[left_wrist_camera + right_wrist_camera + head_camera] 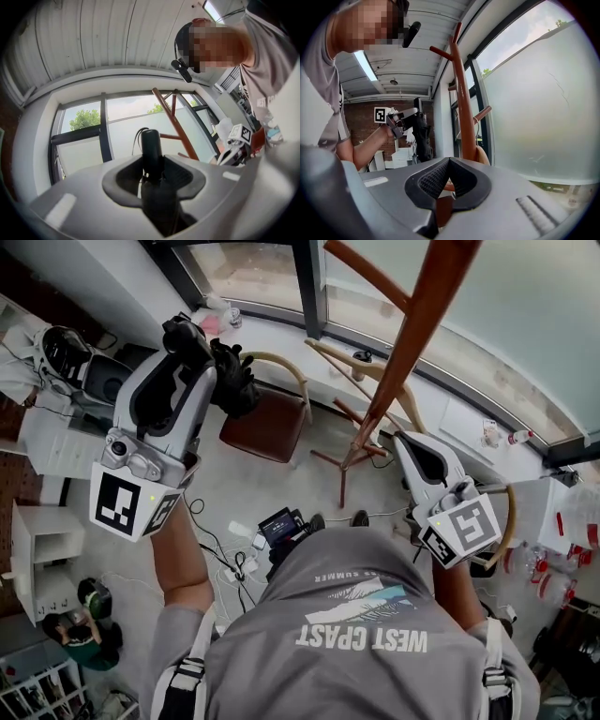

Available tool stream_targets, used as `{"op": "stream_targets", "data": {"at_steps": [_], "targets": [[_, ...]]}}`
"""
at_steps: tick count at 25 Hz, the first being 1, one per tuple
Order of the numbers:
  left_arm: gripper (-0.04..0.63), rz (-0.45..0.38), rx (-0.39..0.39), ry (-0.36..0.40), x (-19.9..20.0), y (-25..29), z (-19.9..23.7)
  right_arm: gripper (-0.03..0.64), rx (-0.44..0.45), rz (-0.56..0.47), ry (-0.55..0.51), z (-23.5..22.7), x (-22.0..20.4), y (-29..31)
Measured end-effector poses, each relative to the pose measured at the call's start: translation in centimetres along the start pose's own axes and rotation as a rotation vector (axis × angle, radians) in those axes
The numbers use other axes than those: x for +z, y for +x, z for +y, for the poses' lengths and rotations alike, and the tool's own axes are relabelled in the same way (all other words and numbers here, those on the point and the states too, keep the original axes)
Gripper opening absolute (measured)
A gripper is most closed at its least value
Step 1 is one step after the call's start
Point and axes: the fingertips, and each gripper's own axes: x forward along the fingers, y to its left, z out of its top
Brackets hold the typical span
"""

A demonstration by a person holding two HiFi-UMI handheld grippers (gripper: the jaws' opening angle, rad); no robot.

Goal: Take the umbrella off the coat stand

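My left gripper (pixel 192 334) is raised at the upper left of the head view, shut on the handle of a folded black umbrella (pixel 234 381). In the left gripper view the black handle (pixel 151 145) stands upright between the pads of that gripper (pixel 152 164). The umbrella hangs apart from the brown wooden coat stand (pixel 412 334), which rises at centre right in front of the window. My right gripper (pixel 405 439) is beside the stand's lower part. Its pads meet at the tips with nothing between them (pixel 449 161), and the stand's pole (pixel 464 108) is just behind. The umbrella (pixel 423 136) also shows there, left of the pole.
A brown-seated bentwood chair (pixel 272 423) stands under the window, left of the stand's feet (pixel 342 460). Cables and a power strip (pixel 239 563) lie on the floor. White shelving (pixel 37 549) lines the left side, another person (pixel 80 634) sits low left, and bottles (pixel 553 582) are at right.
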Motion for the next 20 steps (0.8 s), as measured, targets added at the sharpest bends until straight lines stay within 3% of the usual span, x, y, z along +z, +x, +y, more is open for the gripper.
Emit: {"op": "stream_targets", "data": {"at_steps": [20], "targets": [[0.138,0.117,-0.042,-0.023,-2.4,-5.2,-4.0,0.002,0.096,0.0,-0.014,2.7,0.1,3.3]]}}
